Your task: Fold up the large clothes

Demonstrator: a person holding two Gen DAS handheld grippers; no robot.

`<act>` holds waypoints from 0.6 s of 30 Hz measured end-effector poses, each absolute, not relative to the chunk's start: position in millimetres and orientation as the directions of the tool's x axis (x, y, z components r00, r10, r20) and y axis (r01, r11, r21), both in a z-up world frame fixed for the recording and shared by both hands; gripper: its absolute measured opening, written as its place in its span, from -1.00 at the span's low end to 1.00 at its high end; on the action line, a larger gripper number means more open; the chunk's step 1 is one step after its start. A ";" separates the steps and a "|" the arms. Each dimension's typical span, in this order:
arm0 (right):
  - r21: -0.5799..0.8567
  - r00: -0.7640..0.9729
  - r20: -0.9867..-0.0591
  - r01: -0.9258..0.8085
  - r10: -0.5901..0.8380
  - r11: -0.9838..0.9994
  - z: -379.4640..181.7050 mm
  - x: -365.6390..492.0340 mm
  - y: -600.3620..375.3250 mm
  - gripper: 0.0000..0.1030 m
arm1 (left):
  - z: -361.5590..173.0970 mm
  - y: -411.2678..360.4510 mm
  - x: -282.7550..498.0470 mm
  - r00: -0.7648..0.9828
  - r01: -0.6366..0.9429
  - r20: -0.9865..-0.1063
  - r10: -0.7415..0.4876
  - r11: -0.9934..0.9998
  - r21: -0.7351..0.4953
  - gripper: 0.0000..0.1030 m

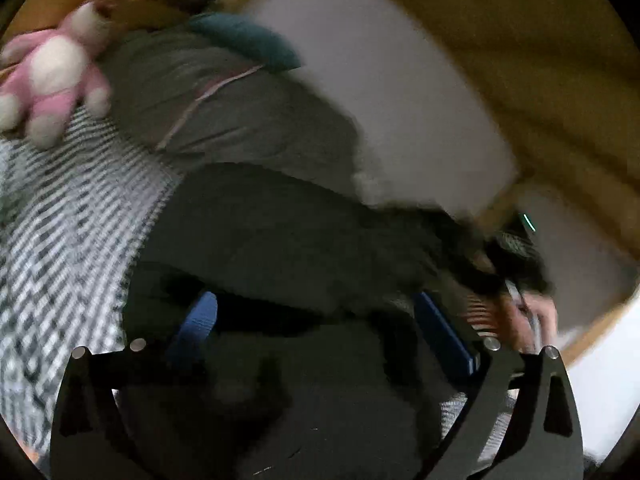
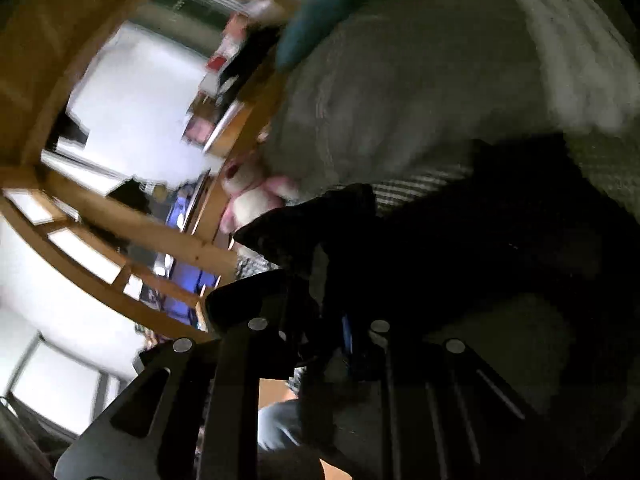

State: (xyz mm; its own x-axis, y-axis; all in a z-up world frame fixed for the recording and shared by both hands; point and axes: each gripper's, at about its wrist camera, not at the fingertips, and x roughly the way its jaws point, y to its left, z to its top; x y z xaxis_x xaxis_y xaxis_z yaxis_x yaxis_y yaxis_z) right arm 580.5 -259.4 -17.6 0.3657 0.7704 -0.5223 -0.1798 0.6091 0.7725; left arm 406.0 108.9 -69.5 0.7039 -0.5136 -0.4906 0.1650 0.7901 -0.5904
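Left wrist view, left to right. A pink and white plush toy [image 1: 56, 76], blurred, lies at the upper left edge on a black-and-white chequered bedspread [image 1: 68, 216] that covers the left side of the bed. Beside it lies a grey-green padded quilt [image 1: 240, 120] with a teal cushion [image 1: 248, 42] at its upper end. The dark, large garment [image 1: 280, 240] spreads across the bedspread from centre to lower right; its folds and outline are lost in shadow and motion blur. The left tool [image 1: 320, 320] stands wide open, its 2 blue-padded fingers [image 1: 444, 332] well apart above the dark cloth, with nothing gripped between them. At the right edge part of a hand [image 1: 536, 320] shows beside a dark, blurred object that cannot be identified. A white wall panel [image 1: 400, 100] and wooden frame [image 1: 520, 40] fill the upper right.

Right wrist view, left to right. The picture is rolled and heavily blurred. A wooden bed frame [image 2: 120, 248] with rails crosses the left side before bright white panels; the items behind it cannot be made out. The plush toy [image 2: 252, 196] shows at centre, half hidden by a raised flap of the dark garment [image 2: 480, 240]. The right tool [image 2: 320, 340] is nearly closed, its jaws pinching a fold of that garment, though the contact itself sits in deep shadow. The quilt [image 2: 400, 100] and teal cushion [image 2: 320, 16] occupy the upper right.
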 end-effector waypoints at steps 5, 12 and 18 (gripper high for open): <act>0.815 0.386 -0.537 0.007 0.750 0.580 -128.8 567.3 -334.0 -0.67 | -96.9 72.1 465.4 0.667 0.079 -0.650 -0.364 0.902 -0.424 0.89; 0.773 0.426 -0.611 0.137 0.667 0.620 -184.5 546.9 -380.8 0.38 | -184.1 -6.0 527.7 0.538 0.128 -0.841 -0.060 0.992 0.012 0.89; 0.365 0.611 -0.749 0.060 0.254 0.929 -98.3 520.3 -346.1 0.94 | -212.9 -9.7 520.9 0.591 0.104 -0.806 0.037 0.987 0.122 0.92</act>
